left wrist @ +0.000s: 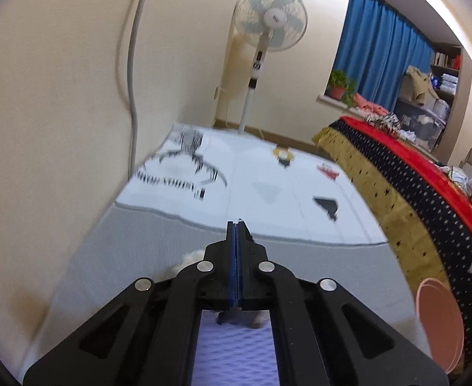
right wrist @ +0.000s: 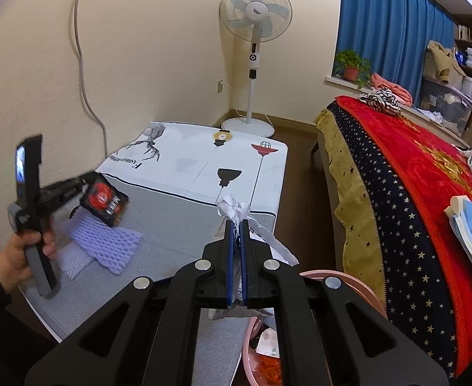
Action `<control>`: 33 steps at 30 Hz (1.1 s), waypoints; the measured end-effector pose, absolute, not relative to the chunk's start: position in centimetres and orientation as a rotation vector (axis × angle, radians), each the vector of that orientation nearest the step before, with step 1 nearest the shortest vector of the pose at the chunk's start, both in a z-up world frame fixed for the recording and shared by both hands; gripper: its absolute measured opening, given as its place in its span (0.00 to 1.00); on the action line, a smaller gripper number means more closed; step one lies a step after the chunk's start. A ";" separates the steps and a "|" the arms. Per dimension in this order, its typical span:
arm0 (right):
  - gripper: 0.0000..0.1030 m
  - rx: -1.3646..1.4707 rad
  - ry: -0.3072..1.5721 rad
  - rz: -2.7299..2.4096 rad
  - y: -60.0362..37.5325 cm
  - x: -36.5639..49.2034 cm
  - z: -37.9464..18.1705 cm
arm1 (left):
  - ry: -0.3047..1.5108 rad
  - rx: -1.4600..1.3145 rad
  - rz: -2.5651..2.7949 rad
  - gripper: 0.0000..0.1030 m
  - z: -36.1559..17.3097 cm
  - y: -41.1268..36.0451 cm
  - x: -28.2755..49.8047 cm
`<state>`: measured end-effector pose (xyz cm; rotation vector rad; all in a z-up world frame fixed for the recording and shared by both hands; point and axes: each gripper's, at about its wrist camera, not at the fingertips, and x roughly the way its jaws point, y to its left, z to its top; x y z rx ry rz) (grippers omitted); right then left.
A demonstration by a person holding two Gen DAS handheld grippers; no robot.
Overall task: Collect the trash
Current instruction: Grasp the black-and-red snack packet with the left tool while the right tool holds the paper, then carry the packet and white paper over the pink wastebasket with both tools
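A: Grippers first. Status of each?

B: Right gripper [right wrist: 235,225]: jaws clamped on a wad of crumpled paper [right wrist: 236,208], with more of the paper trailing down between the fingers. It hangs at the table's near right corner, above the pink bin [right wrist: 358,284].

A: Left gripper?

B: Left gripper [right wrist: 86,184]: clenched on a dark snack wrapper [right wrist: 105,204] with a red print. The wrapper appears clear of the table [right wrist: 178,222], raised above the purple foam netting [right wrist: 107,244]. In the left wrist view the fingers [left wrist: 237,225] meet fully, so the wrapper is thin; it shows only as a dark scrap below the linkage there.

A: What is already collected?

B: The pink bin stands on the floor between the table and the bed [right wrist: 397,173]. Its inside shows orange scraps and some white paper, so part of the job is judged complete.

A: What remains?

B: Judged remaining: both held items are not yet in the bin. The purple foam netting lies on the grey mat, with a paler piece under it. A small pale tuft [left wrist: 192,255] lies near the left gripper; what it is cannot be told.
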<state>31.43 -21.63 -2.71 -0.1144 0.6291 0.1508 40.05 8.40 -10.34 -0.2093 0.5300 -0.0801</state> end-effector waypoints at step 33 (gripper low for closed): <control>0.04 0.055 0.586 0.039 -32.8 28.1 -1.1 | 0.481 0.013 -0.471 0.00 0.9 -13.9 32.7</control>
